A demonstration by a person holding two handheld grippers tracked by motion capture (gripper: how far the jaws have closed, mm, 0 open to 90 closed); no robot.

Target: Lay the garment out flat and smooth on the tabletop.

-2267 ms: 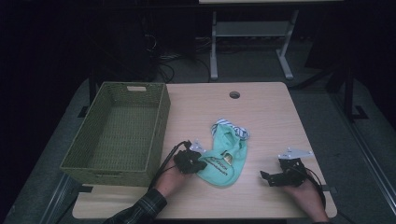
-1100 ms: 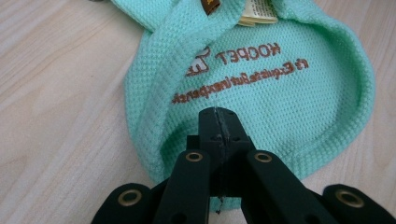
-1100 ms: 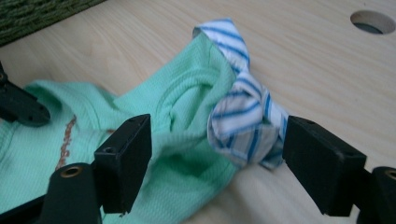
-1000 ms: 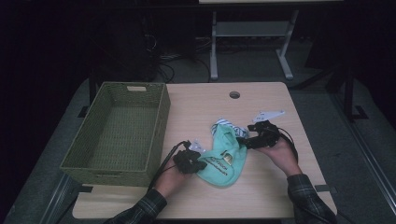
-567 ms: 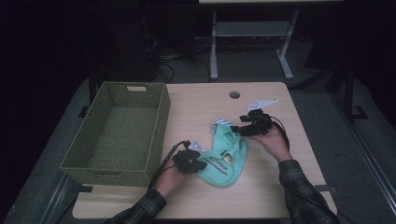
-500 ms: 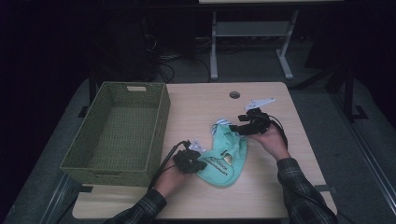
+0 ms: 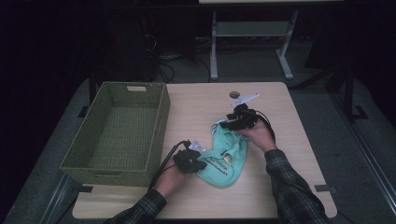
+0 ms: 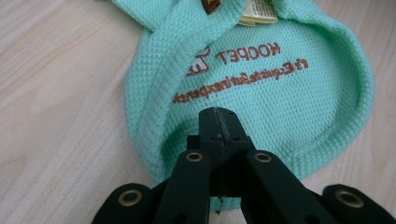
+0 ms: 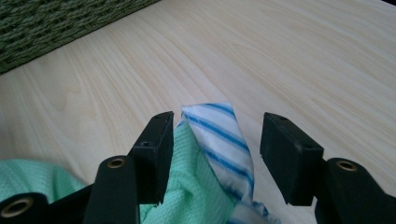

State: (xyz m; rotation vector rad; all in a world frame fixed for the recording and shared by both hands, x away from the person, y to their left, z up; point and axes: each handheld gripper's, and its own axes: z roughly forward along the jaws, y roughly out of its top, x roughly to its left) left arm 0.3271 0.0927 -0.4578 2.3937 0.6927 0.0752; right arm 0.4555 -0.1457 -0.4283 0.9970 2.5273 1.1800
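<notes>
A mint-green knitted garment (image 7: 227, 159) with brown lettering (image 8: 243, 70) lies crumpled on the wooden table (image 7: 285, 112). My left gripper (image 7: 198, 164) is at its near left edge, and its jaws (image 8: 219, 125) are shut on the knit hem. At the far end a white flap with blue stripes (image 9: 225, 142) sticks out of the garment. My right gripper (image 7: 226, 125) straddles that flap; its jaws (image 9: 217, 125) have just been closing, and a gap still shows beside the right pad.
A deep olive woven basket (image 7: 161, 122) stands empty at the table's left, close to my left hand; its wall (image 9: 56, 18) shows beyond the right gripper. A round cable hole (image 7: 234, 94) is near the table's far edge. Dark floor and a stand lie behind.
My right hand has travelled from the table's near right corner up and leftward to the garment's far end. The left hand and the garment have stayed put.
</notes>
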